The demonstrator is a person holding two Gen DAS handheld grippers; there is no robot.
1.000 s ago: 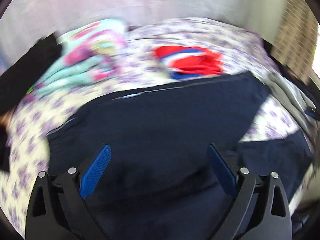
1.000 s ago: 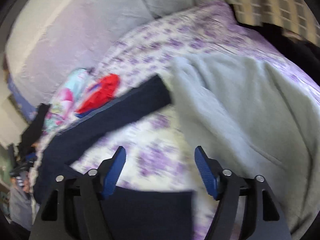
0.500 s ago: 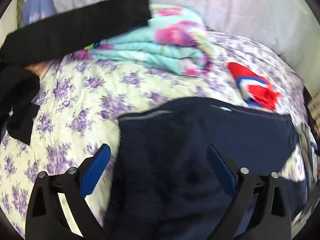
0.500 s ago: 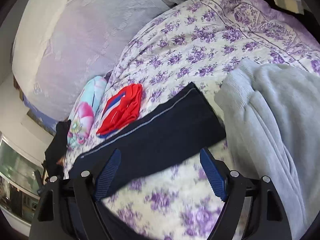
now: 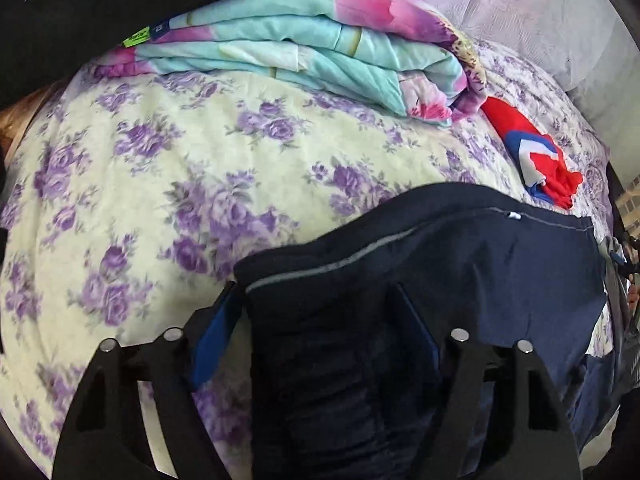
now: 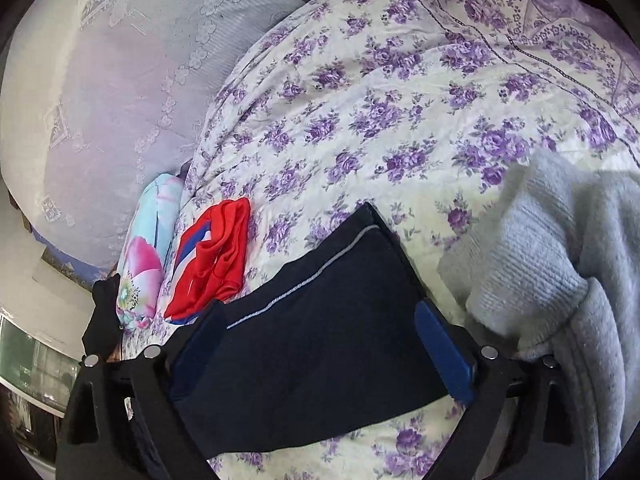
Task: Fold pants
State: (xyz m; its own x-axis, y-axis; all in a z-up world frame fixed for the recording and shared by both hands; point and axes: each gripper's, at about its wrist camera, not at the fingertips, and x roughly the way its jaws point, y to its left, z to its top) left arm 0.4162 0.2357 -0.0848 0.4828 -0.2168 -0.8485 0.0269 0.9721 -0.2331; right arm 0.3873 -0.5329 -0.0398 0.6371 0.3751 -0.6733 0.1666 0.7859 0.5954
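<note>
Dark navy pants (image 5: 460,280) with a grey side stripe lie flat on the flowered bedcover (image 5: 160,168). My left gripper (image 5: 316,300) points down at their left corner. Its jaws are closing, with wrinkled navy cloth between the blue pads and the left pad at the cloth's edge, but I see no firm pinch. In the right wrist view, the far end of the pants (image 6: 320,340) lies between the fingers of my right gripper (image 6: 320,308). Its jaws are opening wide and the pads stand off the cloth.
A folded turquoise and pink blanket (image 5: 320,40) and a red, white and blue garment (image 5: 532,160) lie behind the pants. A black garment (image 5: 80,8) hangs at the upper left. A grey knitted garment (image 6: 560,280) lies just right of the right gripper. A lilac pillow (image 6: 100,100) stands behind.
The left gripper slid left along the pants to their corner and sank closer, its jaws narrowing. The right gripper came over the pants' end from the bare bedcover, its jaws widening.
</note>
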